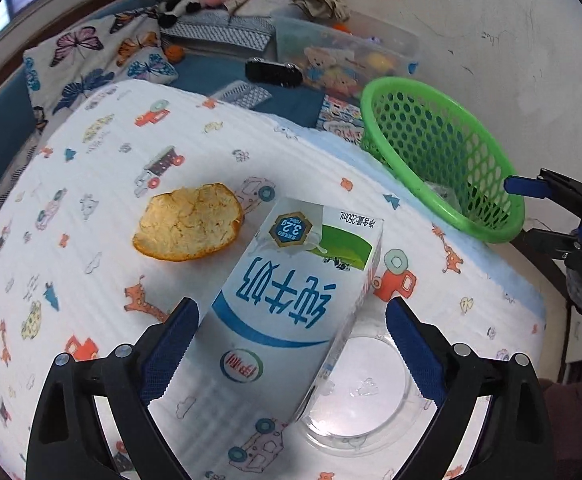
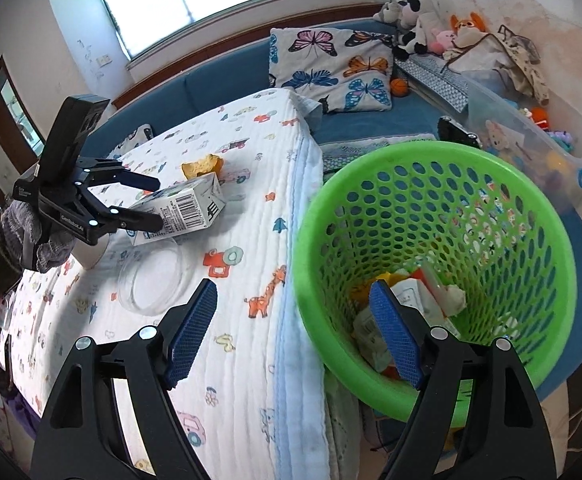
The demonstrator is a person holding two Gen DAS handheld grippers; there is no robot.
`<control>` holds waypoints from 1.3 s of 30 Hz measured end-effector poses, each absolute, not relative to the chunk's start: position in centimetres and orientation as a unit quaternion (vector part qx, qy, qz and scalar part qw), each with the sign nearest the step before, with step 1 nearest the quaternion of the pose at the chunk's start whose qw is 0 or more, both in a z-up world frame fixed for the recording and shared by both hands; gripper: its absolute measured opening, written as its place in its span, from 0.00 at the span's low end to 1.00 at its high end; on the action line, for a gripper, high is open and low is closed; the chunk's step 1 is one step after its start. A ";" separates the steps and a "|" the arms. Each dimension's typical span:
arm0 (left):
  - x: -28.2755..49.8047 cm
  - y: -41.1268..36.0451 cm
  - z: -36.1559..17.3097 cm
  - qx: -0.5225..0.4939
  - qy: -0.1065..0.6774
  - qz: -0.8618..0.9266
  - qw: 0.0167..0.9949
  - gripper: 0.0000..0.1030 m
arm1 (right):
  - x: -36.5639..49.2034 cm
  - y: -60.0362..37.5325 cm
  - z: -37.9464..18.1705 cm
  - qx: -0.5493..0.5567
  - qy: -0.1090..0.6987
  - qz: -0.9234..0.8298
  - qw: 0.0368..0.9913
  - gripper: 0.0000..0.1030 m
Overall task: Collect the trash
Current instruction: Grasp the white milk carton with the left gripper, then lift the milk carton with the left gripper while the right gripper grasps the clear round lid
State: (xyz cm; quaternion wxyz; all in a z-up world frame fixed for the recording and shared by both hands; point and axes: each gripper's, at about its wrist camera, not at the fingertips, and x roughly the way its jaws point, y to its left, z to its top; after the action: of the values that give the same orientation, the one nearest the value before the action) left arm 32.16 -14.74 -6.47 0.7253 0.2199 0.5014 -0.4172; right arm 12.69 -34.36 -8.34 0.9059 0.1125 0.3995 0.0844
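A white and blue milk carton (image 1: pixel 287 296) lies on the quilted table cloth (image 1: pixel 91 320), one corner propped on a clear glass dish (image 1: pixel 363 392). My left gripper (image 1: pixel 291 302) is open and straddles the carton with a gap at each pad; in the right wrist view the same gripper (image 2: pixel 158 202) straddles the carton (image 2: pixel 187 208). Just beyond the carton lies an orange peel (image 1: pixel 189 222). A green mesh basket (image 2: pixel 431 168) leans at the table's edge with cartons and crumpled paper (image 2: pixel 411 300) inside. My right gripper (image 2: pixel 293 286) is open across its near rim, one finger inside and one over the table.
The cloth's blue edge (image 2: pixel 291 320) drops off beside the basket. Behind the table is a blue sofa with a butterfly pillow (image 2: pixel 331 68), plush toys (image 2: pixel 415 20) and a clear toy bin (image 2: pixel 531 140). A gloved hand (image 2: pixel 23 224) holds the left gripper.
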 end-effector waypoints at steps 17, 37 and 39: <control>33.0 -15.8 -7.6 0.223 0.509 -0.436 0.708 0.82 | 13.4 -34.0 -8.9 0.118 0.406 0.091 0.902 0.76; 30.4 -15.9 -6.8 0.222 0.472 -0.412 0.747 0.74 | 12.8 -33.6 -8.6 0.120 0.402 0.095 0.903 0.76; 29.5 -15.7 -6.2 0.218 0.462 -0.399 0.761 0.74 | 12.8 -33.4 -8.4 0.115 0.400 0.096 0.904 0.76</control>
State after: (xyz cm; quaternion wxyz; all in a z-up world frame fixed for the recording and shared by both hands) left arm 29.52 -15.66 -6.24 0.7611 0.2180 0.4622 -0.3995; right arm 12.78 -33.40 -8.42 0.9040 0.1153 0.4005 0.0959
